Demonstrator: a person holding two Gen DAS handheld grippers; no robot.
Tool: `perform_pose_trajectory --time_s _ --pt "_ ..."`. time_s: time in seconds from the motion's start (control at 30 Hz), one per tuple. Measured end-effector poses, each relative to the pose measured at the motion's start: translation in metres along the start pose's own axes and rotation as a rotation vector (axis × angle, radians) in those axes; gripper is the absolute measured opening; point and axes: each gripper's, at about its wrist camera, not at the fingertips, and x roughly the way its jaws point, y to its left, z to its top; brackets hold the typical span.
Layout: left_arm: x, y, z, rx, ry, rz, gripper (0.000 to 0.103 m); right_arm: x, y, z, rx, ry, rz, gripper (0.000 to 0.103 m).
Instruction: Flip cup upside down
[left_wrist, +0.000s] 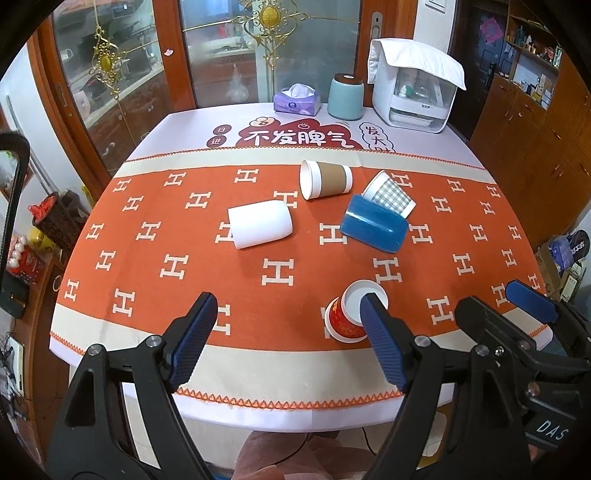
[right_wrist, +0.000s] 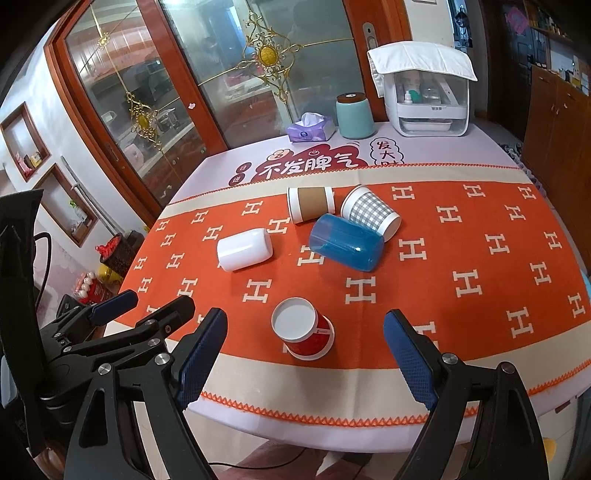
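A red paper cup (left_wrist: 345, 319) (right_wrist: 306, 334) stands upside down near the table's front edge, white base up. A white cup (left_wrist: 260, 223) (right_wrist: 244, 249), a brown-sleeved paper cup (left_wrist: 325, 179) (right_wrist: 310, 203), a blue cup (left_wrist: 375, 227) (right_wrist: 345, 247) and a grey checked cup (left_wrist: 389, 194) (right_wrist: 371, 212) lie on their sides further back. My left gripper (left_wrist: 288, 332) is open and empty, its right finger just in front of the red cup. My right gripper (right_wrist: 304, 354) is open and empty, with the red cup between its fingertips in view.
An orange patterned cloth (left_wrist: 184, 266) covers the table. At the back stand a purple tissue box (left_wrist: 297, 99), a teal canister (left_wrist: 345, 96) and a white appliance (left_wrist: 417, 88). Glass doors lie behind, wooden cabinets to the right.
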Motion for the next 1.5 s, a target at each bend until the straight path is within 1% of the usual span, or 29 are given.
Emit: perform_pose_trajectory --time_s 1.0,1.5 --pt "0.0009 -0.0022 0.0017 0.000 0.004 0.001 0.078 -0.0007 0.0014 0.0017 0.008 0.005 0.001 0.088" --pt "0.0075 0.0046 0.0043 0.002 0.009 0.008 0.078 0.0038 0.0028 0.0010 0.014 0.010 0.004 0.088"
